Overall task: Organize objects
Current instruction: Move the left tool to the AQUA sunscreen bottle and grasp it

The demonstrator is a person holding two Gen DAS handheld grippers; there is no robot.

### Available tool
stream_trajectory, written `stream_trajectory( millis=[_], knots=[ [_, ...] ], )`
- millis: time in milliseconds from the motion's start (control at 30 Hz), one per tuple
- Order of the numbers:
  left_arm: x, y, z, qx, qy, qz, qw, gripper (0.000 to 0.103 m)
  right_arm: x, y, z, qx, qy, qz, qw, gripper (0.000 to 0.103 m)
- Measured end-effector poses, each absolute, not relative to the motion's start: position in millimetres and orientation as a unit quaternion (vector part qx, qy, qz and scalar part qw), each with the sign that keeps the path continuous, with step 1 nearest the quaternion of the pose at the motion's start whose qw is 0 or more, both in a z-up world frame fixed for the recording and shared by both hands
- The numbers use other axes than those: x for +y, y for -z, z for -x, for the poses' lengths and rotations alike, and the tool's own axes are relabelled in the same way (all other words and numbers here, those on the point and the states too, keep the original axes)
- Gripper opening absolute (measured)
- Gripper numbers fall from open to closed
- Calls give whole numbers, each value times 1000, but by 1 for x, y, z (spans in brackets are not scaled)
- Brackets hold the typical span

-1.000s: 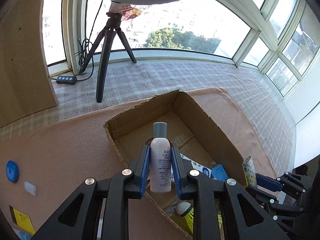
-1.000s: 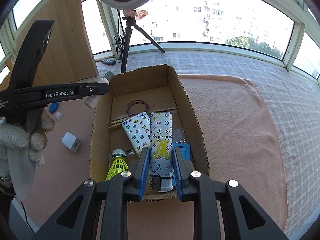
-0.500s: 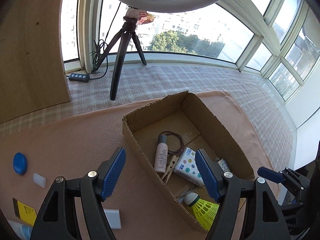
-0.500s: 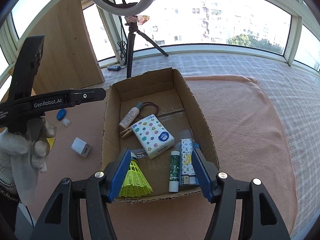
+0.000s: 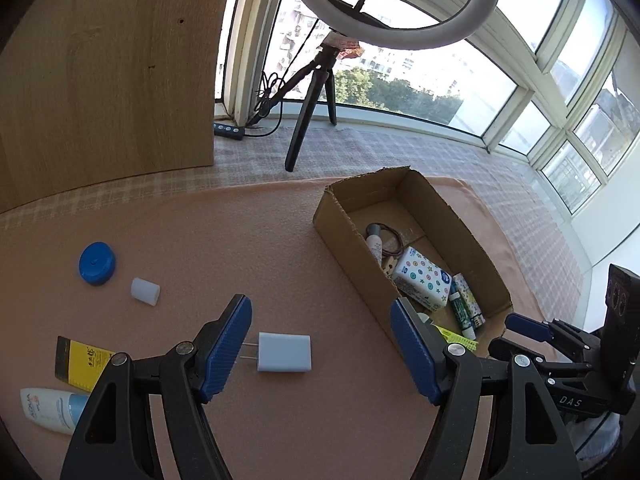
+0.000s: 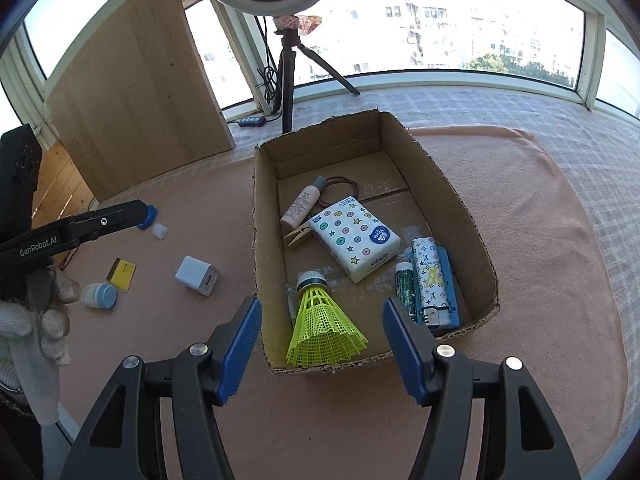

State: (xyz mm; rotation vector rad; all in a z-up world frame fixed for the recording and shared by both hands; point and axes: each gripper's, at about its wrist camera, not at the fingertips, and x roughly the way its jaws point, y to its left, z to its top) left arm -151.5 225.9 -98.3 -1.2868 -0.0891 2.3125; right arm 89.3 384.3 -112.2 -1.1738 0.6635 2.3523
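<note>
A peach blanket (image 6: 520,208) covers a checked surface inside a curved bay of windows, with a ring light (image 5: 394,8) on a tripod and a wooden board (image 6: 136,92) at the back. The open cardboard box (image 6: 472,224) sits on the blanket, brown and rough-edged. It holds one shuttlecock (image 6: 324,328), one tissue pack (image 6: 354,238), one small bottle (image 6: 300,206), one clothespin (image 6: 298,235), one lighter (image 6: 430,280) and one green tube (image 6: 405,286). One white charger (image 5: 284,353) lies outside. The left gripper (image 5: 320,350) and right gripper (image 6: 322,346) both gape, empty.
</note>
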Motion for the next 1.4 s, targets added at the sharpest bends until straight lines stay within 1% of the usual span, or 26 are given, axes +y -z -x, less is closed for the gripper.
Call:
stream_trajectory(
  millis=[200, 333, 500, 600, 667, 767, 833, 1100, 1400],
  knots=[
    [170, 101, 140, -38, -851, 478, 215, 75, 358, 110, -79, 242, -851, 424, 194, 59],
    [118, 108, 140, -71, -849, 488, 190, 75, 337, 112, -71, 236, -852, 430, 184, 59],
    [48, 122, 148, -81, -847, 504, 145, 75, 313, 119, -64, 244, -849, 436, 171, 59],
    [7, 137, 162, -92, -835, 529, 124, 68, 301, 123, -58, 242, -848, 441, 168, 59],
    [-16, 147, 169, -96, -828, 542, 105, 60, 294, 125, -55, 242, -846, 445, 168, 59],
    [-43, 164, 179, -108, -817, 558, 93, 57, 284, 128, -51, 242, -843, 450, 168, 59],
    [-59, 173, 183, -119, -811, 566, 86, 57, 279, 129, -48, 240, -842, 452, 168, 59],
    [-88, 200, 189, -143, -791, 589, 84, 57, 266, 127, -42, 235, -841, 457, 169, 59],
    [-76, 203, 166, -144, -786, 591, 108, 57, 258, 129, -34, 235, -841, 459, 160, 59]
  ],
)
